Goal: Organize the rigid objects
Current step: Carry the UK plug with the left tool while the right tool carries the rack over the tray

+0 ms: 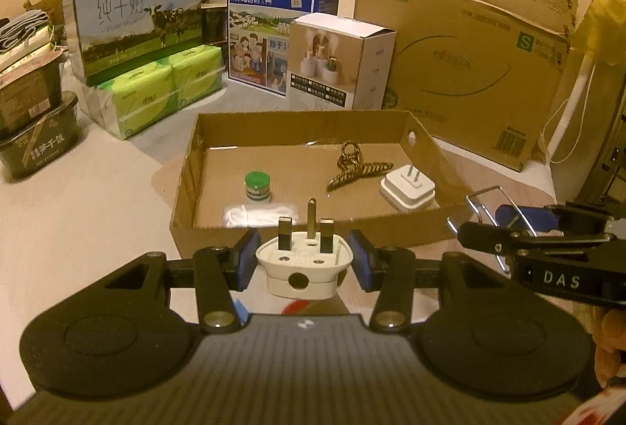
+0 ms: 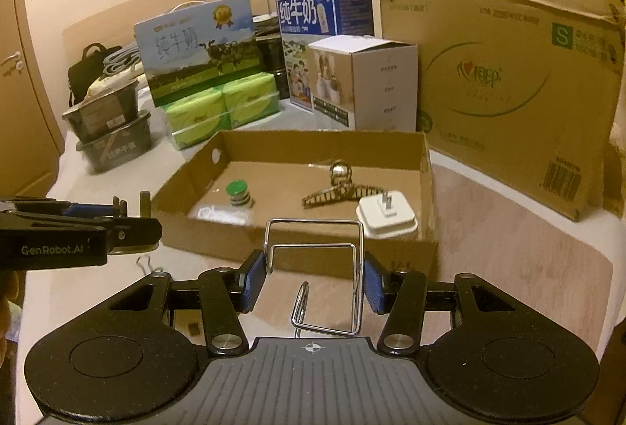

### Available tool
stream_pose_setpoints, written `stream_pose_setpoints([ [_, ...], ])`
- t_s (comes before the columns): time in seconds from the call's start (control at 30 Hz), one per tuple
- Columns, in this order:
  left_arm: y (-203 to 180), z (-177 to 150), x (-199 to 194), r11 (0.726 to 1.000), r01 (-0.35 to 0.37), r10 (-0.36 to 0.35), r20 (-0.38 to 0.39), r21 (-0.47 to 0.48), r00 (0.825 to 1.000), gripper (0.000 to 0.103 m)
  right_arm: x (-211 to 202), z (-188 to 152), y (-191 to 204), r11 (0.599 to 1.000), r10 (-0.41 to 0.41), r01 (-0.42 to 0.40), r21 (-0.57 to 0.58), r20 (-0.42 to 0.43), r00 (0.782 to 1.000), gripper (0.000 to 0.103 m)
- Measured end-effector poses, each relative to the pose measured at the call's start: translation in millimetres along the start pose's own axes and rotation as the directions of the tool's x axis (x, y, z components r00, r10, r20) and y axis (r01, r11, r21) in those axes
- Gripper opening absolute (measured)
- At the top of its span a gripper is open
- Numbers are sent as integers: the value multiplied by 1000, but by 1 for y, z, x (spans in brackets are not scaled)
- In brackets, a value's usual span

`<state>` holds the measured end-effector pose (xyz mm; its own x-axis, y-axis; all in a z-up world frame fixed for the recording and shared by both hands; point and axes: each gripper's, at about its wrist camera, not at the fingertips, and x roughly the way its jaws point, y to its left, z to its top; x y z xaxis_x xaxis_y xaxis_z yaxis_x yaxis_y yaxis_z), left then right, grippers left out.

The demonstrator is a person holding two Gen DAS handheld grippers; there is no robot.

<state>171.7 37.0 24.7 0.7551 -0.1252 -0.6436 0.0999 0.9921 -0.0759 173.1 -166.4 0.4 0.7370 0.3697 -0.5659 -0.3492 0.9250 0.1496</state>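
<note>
My left gripper (image 1: 303,262) is shut on a white three-pin plug adapter (image 1: 303,268), prongs up, just in front of the shallow cardboard tray (image 1: 313,229). My right gripper (image 2: 313,280) is shut on a bent metal wire stand (image 2: 319,256), held before the tray's (image 2: 297,249) near wall. Inside the tray lie a green-capped small bottle (image 1: 257,186), a striped hair claw (image 1: 354,166), a white charger (image 1: 407,190) and a clear plastic bag (image 1: 258,213). The right gripper with the wire stand (image 1: 493,213) shows at the right of the left wrist view.
Milk cartons (image 1: 141,22), green tissue packs (image 1: 160,88), a white product box (image 1: 340,63) and a big cardboard box (image 1: 469,53) stand behind the tray. Black food containers (image 1: 31,119) are stacked at the left. A binder clip (image 2: 146,264) lies on the bed surface.
</note>
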Motion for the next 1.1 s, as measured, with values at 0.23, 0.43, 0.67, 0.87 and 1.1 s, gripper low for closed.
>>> stream_pose_setpoints([
  [0.23, 6, 23, 18, 1000, 5, -5, 5, 12, 1000, 45, 22, 24, -13, 1000, 1, -1, -4, -10, 1000, 51],
  [0.43, 11, 39, 34, 1000, -1, 0, 5, 31, 1000, 45, 42, 40, -16, 1000, 8, -8, -19, -19, 1000, 51],
  [0.67, 22, 52, 53, 999, -1, 1, -6, 38, 1000, 45, 67, 57, -16, 999, 21, -23, -36, -41, 999, 51],
  [0.87, 33, 60, 68, 999, -11, 12, -16, 46, 1000, 45, 89, 69, -15, 999, 34, -37, -38, -62, 997, 51],
  [1.1, 52, 71, 88, 999, -23, 25, -30, 47, 999, 45, 114, 82, -12, 997, 38, -43, -60, -84, 996, 51],
])
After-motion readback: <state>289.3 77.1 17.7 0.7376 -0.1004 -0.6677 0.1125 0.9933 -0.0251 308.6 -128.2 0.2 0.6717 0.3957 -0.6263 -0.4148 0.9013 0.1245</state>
